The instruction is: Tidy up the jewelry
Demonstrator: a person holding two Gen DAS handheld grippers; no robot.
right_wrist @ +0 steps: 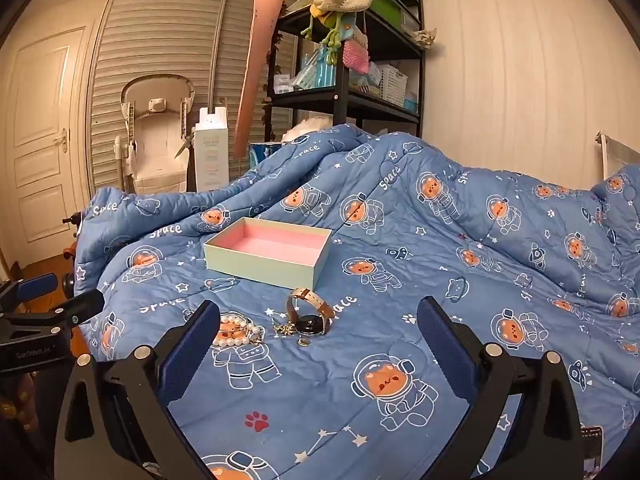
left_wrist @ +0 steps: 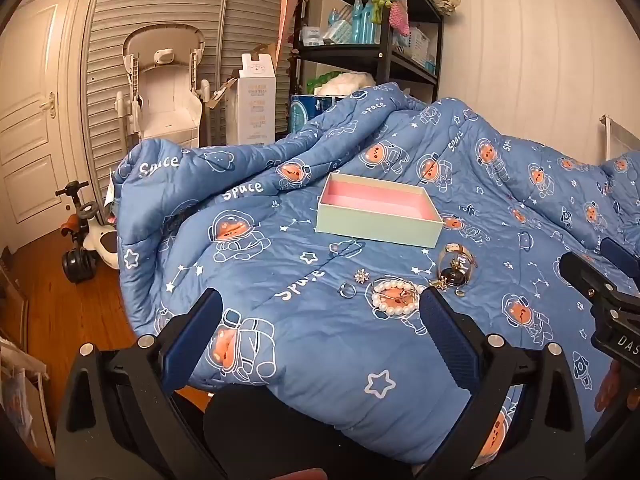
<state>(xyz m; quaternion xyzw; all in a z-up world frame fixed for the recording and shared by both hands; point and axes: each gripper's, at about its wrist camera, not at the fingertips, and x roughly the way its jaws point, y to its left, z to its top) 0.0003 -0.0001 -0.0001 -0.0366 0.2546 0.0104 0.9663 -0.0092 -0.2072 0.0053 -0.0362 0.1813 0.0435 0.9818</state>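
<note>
on the blue space quilt sit a pearl bracelet, ring and watch, just before the pink-lined box; left tongs and right tongs both gape wide, holding nothing.

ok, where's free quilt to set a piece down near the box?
Bare quilt right of the watch and box, and left of the ring. Crowded in front of the box: pearl bracelet, brooch, ring, watch, charms. The box is empty.
</note>
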